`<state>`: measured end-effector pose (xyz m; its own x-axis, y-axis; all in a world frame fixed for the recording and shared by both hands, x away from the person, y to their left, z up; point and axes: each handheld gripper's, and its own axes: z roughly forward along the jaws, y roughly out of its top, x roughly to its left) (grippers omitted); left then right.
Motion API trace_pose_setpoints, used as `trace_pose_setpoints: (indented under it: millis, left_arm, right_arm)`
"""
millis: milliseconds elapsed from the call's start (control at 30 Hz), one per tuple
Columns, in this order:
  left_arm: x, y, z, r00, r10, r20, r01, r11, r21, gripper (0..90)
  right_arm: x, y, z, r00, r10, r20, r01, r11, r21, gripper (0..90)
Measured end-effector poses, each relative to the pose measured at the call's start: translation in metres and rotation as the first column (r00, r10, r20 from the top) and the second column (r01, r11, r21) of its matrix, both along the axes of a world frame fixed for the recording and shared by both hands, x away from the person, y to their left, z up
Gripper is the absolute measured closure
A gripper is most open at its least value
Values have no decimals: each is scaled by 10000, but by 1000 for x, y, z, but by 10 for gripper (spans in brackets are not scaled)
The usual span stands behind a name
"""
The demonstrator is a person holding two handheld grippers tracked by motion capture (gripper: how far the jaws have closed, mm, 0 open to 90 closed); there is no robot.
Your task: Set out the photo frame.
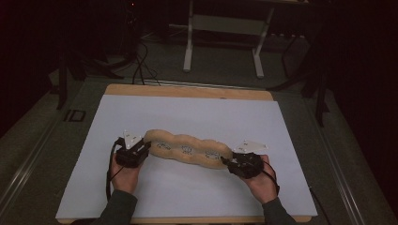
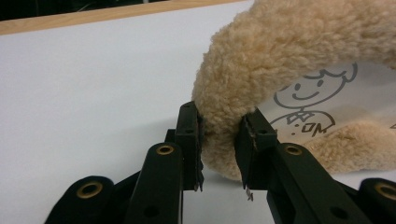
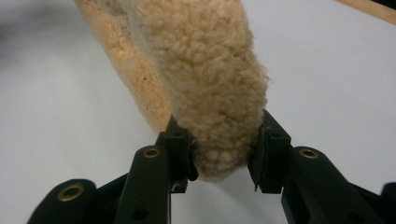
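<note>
Fleece roll (image 1: 187,149) lies stretched across the white sheet (image 1: 187,112) on the worktop, one end pinched in the left gripper (image 2: 219,144), the other clamped by the right gripper (image 3: 224,154), fingers part-closed on pile. Gripping looks done; lifting or spreading looks left. Cartoon figure print (image 2: 313,93) shows "OM".

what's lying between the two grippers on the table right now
In the high view, the long tan fleece cushion with printed white patches spans from left gripper to right gripper; each grips one end.
</note>
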<state>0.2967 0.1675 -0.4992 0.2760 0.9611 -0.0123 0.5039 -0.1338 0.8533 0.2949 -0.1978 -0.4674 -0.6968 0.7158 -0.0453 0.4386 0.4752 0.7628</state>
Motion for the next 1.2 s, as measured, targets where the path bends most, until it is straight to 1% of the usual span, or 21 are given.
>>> trace_pose_setpoints:
  millis: [67,167,200,267,467,633,833,900,1133,1200]
  left_arm:
    - [-1,0,2,10000,95,29,-95,9999,40,733]
    - [-1,-1,3,9998,189,-38,-189,9998,19,733]
    - [-1,-3,3,9994,301,-172,-301,9995,-38,732]
    - [-1,-6,2,9991,376,-217,-377,9993,-43,732]
    - [-3,-11,3,9981,572,-229,-568,9982,177,733]
    - [-4,-16,2,9960,862,-232,-855,9959,281,733]
    - [-4,-21,0,9960,869,-191,-862,9957,348,731]
    - [-4,-22,-1,9961,849,-240,-840,9958,367,731]
    - [-4,-22,-2,9957,895,-248,-879,9943,600,731]
    - [-3,-22,-2,9957,895,-247,-878,9940,649,731]
  right_arm:
    - [2,1,1,9999,-94,91,93,9999,83,640]
    - [3,1,1,9997,-171,152,169,9998,98,640]
    - [6,1,2,9992,-314,231,312,9995,112,642]
    - [8,0,2,9986,-438,295,434,9990,131,645]
    - [14,-1,-3,9956,-839,408,836,9965,97,647]
    - [20,-1,-8,9941,-1035,333,1026,9943,275,640]
    - [27,-4,-13,9905,-1355,249,1342,9898,471,625]
    - [29,-5,-14,9895,-1430,220,1418,9886,502,621]
    - [34,-4,-22,9871,-1597,-55,1598,9855,570,615]
    - [36,-4,-24,9871,-1585,-236,1598,9850,659,616]
